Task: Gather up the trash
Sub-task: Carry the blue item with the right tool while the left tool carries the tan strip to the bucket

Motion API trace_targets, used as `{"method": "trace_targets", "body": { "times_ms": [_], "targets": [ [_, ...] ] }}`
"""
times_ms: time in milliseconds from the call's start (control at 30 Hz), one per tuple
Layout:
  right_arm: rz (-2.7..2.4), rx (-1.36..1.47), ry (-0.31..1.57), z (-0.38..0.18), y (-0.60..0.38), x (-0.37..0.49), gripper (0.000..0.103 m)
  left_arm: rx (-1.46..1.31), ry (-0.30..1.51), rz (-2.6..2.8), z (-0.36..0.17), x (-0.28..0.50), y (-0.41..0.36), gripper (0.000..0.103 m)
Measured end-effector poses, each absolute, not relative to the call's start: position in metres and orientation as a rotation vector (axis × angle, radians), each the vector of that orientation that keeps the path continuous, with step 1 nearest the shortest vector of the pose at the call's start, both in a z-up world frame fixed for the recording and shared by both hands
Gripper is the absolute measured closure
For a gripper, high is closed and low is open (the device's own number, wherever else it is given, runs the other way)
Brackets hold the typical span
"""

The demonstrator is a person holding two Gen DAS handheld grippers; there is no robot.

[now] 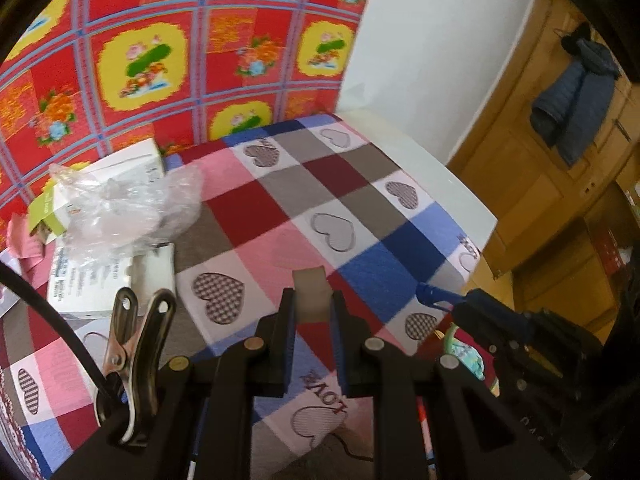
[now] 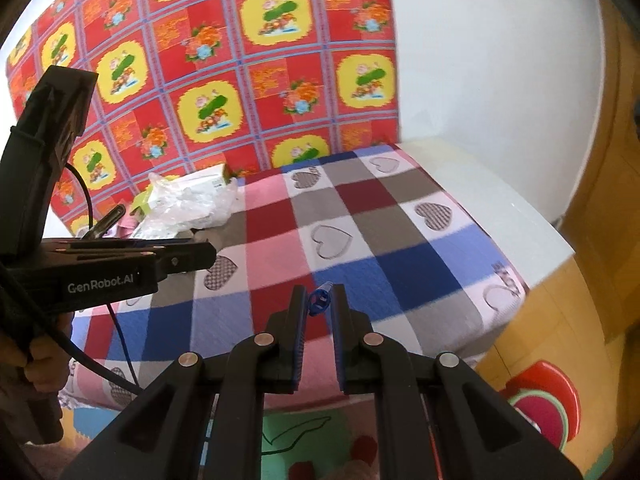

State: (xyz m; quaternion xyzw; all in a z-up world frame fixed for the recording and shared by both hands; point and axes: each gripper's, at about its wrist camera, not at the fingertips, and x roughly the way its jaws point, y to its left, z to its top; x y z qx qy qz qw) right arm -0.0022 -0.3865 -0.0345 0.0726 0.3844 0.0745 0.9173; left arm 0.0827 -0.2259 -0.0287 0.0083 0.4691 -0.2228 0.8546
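Left gripper [image 1: 313, 300] sits low centre of its own view, jaws pinching a pale, whitish block [image 1: 310, 292] that pokes up between the fingertips. What the block is, hard to say. Under it runs the checked cloth [image 1: 352, 184] with hearts, covering the table across the middle of the frame.

Over in the right wrist view, the right gripper [image 2: 318, 300] is low centre too, jaws pressed in on a small blue cap [image 2: 319, 299], which stands between the tips. The same cap shows at the right of the left view [image 1: 434, 294], sticking out from the other tool's dark fingers.

More trash is on the cloth. At mid left of the left view lies a crumpled clear bag [image 1: 128, 204], resting on white boxes [image 1: 108, 272], with a green-edged carton [image 1: 46, 212] just beside it. In the right view that heap sits at upper left, against the red flowered sheet [image 2: 248, 60] hanging behind the table.

The left tool crosses the left side of the right view, a hand [image 2: 40, 364] wrapped round its handle at the lower left edge. A metal clip [image 1: 132, 344] hangs at lower left of the left view. A blue jacket [image 1: 576, 96] hangs on the wooden door, upper right.
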Motion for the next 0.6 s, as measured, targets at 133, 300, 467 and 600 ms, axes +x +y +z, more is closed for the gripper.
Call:
{"method": "trace_targets", "body": {
  "times_ms": [133, 300, 467, 600],
  "targets": [
    [0.104, 0.171, 0.799, -0.037, -0.401, -0.014, 0.090, 0.045, 1.005, -0.517, -0.034, 0.077, -0.244, 0.086],
    [0.040, 0.202, 0.809, -0.042, -0.420, -0.028, 0.090, 0.082, 1.018, -0.581, -0.039, 0.071, -0.270, 0.086],
    [-0.024, 0.232, 0.818, -0.045, -0.442, -0.044, 0.090, 0.136, 1.018, -0.639, -0.043, 0.062, -0.299, 0.086],
    [-0.079, 0.254, 0.830, -0.050, -0.463, -0.061, 0.090, 0.157, 1.035, -0.693, -0.047, 0.056, -0.322, 0.086]
  ]
}}
